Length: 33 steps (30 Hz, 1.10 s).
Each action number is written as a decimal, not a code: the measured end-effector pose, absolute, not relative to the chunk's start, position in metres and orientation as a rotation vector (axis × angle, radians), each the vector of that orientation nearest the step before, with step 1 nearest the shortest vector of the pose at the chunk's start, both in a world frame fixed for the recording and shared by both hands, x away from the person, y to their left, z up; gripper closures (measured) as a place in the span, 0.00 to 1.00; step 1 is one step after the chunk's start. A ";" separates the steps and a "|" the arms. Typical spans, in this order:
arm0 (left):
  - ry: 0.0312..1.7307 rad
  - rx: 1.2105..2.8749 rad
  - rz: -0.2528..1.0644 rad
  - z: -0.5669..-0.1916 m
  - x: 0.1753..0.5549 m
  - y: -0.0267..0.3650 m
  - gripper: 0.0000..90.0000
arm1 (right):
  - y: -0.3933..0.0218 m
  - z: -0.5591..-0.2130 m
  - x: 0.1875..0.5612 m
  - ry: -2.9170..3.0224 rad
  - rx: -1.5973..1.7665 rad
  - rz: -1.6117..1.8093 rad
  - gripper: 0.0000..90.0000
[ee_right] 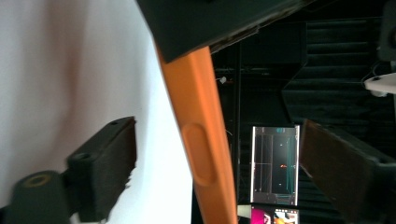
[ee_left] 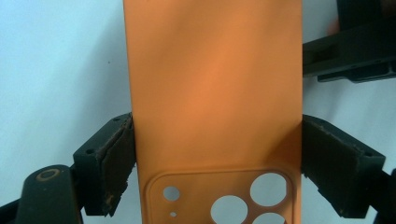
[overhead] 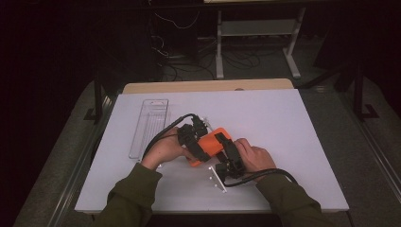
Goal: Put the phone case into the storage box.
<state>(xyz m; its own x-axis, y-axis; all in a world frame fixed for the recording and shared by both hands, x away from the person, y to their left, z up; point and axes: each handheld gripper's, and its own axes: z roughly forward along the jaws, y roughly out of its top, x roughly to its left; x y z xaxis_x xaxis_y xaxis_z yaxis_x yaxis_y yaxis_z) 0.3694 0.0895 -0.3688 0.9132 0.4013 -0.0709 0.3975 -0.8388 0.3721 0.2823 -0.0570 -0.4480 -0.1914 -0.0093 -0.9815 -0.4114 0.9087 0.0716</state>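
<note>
Left gripper [ee_left: 217,158] clamps my orange case [ee_left: 212,93] by its sides above the table [overhead: 293,142]. Right gripper [ee_right: 217,158] straddles the case's edge, jaws apart, not gripping. I judge it a handover; next I close the right squarely.

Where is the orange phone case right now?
In the high view the orange phone case sits mid-table above the white table, between both hands. The left gripper clamps its sides near the camera holes, and the clear tray lies to its left.
</note>
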 end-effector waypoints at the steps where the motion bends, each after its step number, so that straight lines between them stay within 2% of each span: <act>1: 0.584 2.689 0.014 -0.369 0.370 0.089 0.17 | -0.057 -0.448 0.281 1.735 -0.315 0.370 0.15; 17: 0.568 2.706 0.012 -0.371 0.368 0.086 0.17 | -0.056 -0.454 0.278 1.716 -0.366 0.297 0.52; 33: 0.567 2.710 0.013 -0.371 0.368 0.086 0.17 | -0.056 -0.455 0.274 1.731 -0.406 0.294 0.72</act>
<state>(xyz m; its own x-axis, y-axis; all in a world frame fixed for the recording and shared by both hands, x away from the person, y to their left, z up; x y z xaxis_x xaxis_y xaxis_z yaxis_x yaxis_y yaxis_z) 0.3680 0.0861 -0.3710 0.9189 0.3890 -0.0659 0.3856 -0.8503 0.3580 0.2743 -0.0560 -0.4550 -0.1671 -0.1073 -0.9801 -0.4248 0.9049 -0.0267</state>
